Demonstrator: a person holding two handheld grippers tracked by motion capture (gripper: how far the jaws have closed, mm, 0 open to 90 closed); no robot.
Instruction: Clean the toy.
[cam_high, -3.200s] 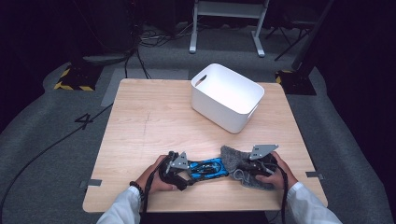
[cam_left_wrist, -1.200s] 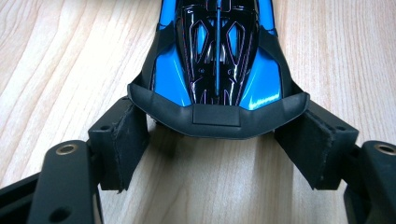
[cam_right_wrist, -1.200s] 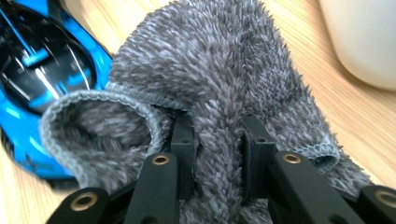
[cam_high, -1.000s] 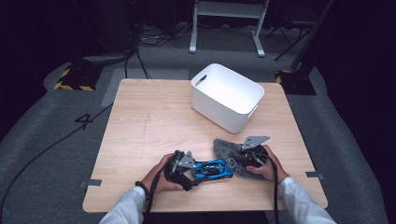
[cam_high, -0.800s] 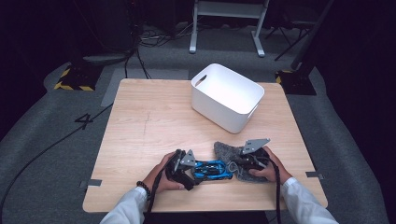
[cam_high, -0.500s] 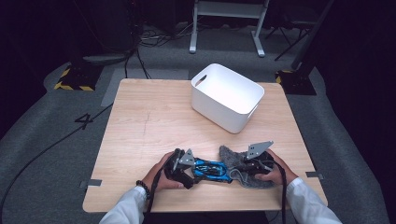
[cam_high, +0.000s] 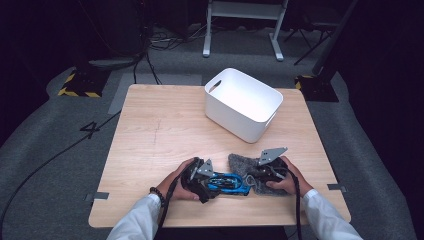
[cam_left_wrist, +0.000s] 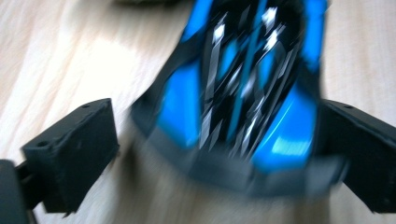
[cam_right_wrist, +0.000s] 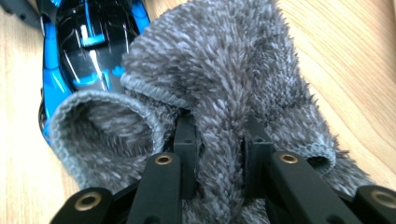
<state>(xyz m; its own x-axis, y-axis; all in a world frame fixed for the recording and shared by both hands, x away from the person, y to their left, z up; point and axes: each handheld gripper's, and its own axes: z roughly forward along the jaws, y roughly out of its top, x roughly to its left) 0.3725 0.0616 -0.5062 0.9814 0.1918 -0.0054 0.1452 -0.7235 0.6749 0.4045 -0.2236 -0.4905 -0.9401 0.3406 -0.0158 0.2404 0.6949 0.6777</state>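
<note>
A blue and black toy car (cam_high: 227, 181) lies on the wooden table (cam_high: 160, 135) near its front edge. My left gripper (cam_high: 216, 182) straddles one end of the car (cam_left_wrist: 243, 93). Its jaws have just been opening. One jaw stands a little off the car's side and the other is right against it. My right gripper (cam_high: 257, 177) is shut on a fold of a fluffy grey cloth (cam_high: 244, 167). In the right gripper view the cloth (cam_right_wrist: 224, 79) bunches up between the pads and drapes against the car (cam_right_wrist: 88, 42).
A white plastic bin (cam_high: 242, 102) stands at the back right of the table, with bare wood on its left. Dark cables and a stand's legs lie on the floor beyond the far edge.
The right gripper and its cloth have shifted a little to the right along the car. The left hand has stayed where it was.
</note>
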